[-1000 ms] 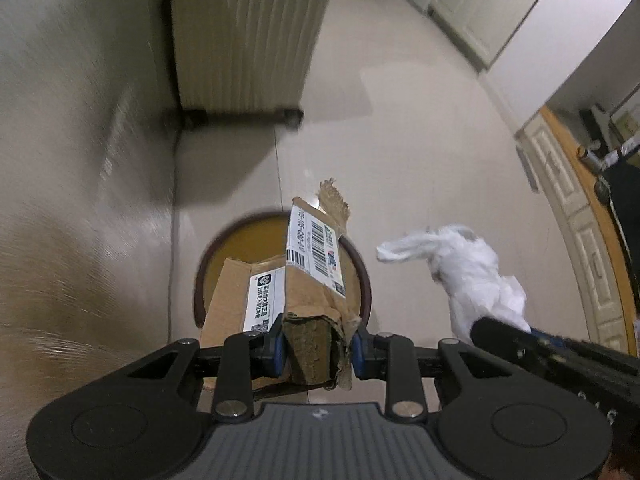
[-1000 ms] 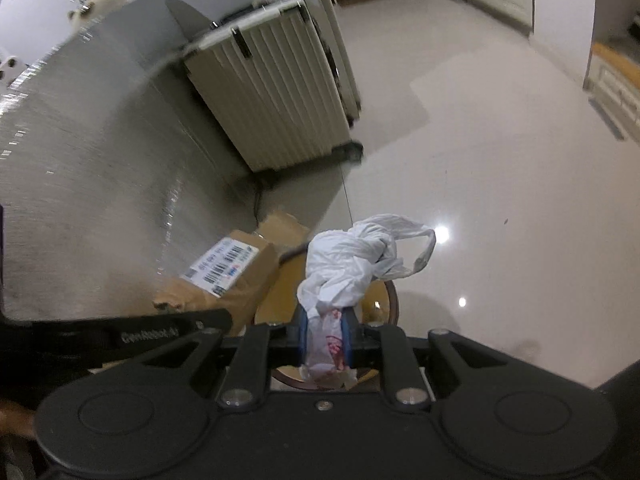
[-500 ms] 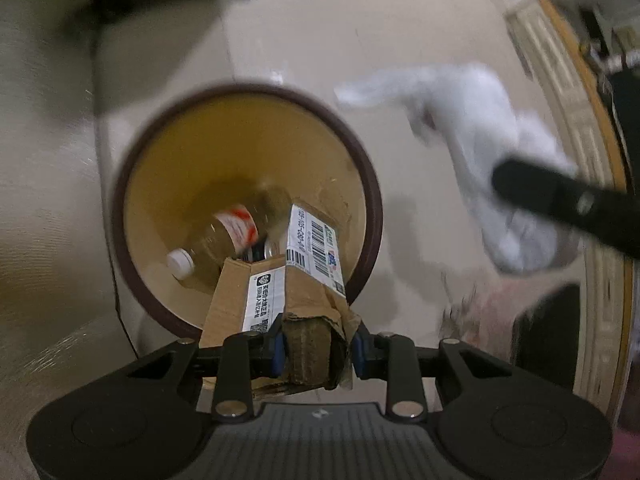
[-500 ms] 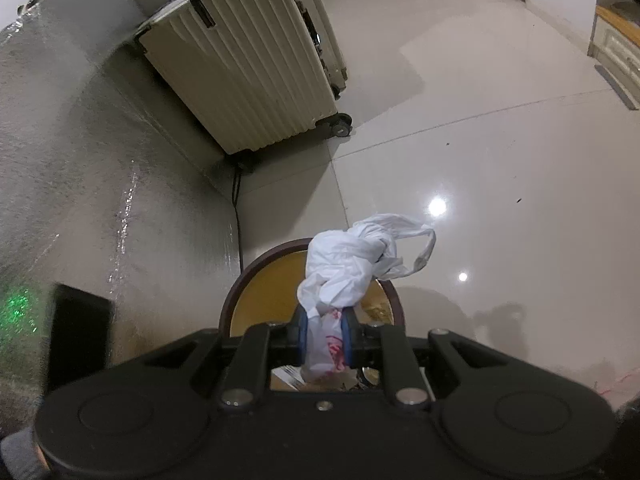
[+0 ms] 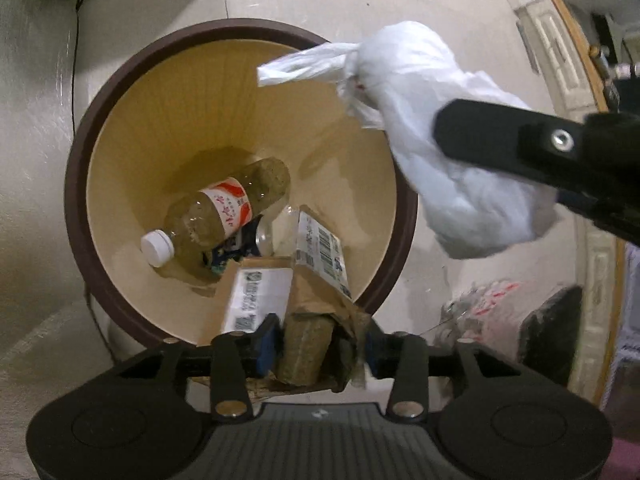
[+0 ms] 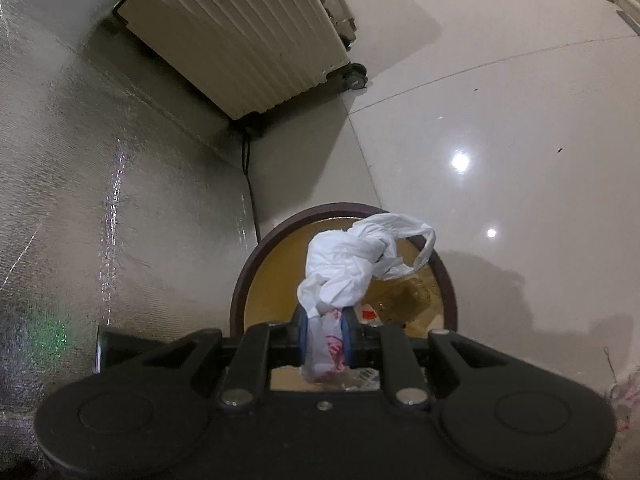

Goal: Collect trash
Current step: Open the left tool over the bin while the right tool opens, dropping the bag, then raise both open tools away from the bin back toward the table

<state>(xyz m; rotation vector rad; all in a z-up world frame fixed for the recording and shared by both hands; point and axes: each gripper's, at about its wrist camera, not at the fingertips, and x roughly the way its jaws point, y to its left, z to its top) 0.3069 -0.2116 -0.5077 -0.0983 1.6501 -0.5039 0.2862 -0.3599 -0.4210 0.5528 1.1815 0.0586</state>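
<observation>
My left gripper [image 5: 318, 340] is shut on a crushed cardboard box [image 5: 304, 280] with barcode labels, held over the near rim of a round bin [image 5: 80, 152] with a brown rim and yellow inside. A plastic bottle [image 5: 216, 216] with a red label lies in the bin. My right gripper [image 6: 325, 336] is shut on a knotted white plastic bag [image 6: 352, 260], held above the bin [image 6: 248, 268]. The bag [image 5: 440, 152] and the right gripper's finger [image 5: 500, 140] also show in the left wrist view, over the bin's right edge.
A cream ribbed suitcase [image 6: 248, 36] on wheels stands against the textured wall [image 6: 100, 160] behind the bin. A black cable [image 6: 250, 184] runs down the wall. Glossy tiled floor [image 6: 500, 120] spreads to the right. Some crumpled red-and-white material [image 5: 484, 312] lies on the floor by the bin.
Both grippers have moved in over the bin and tilted down. The box now hangs inside the rim, and the bag has come over the bin's opening.
</observation>
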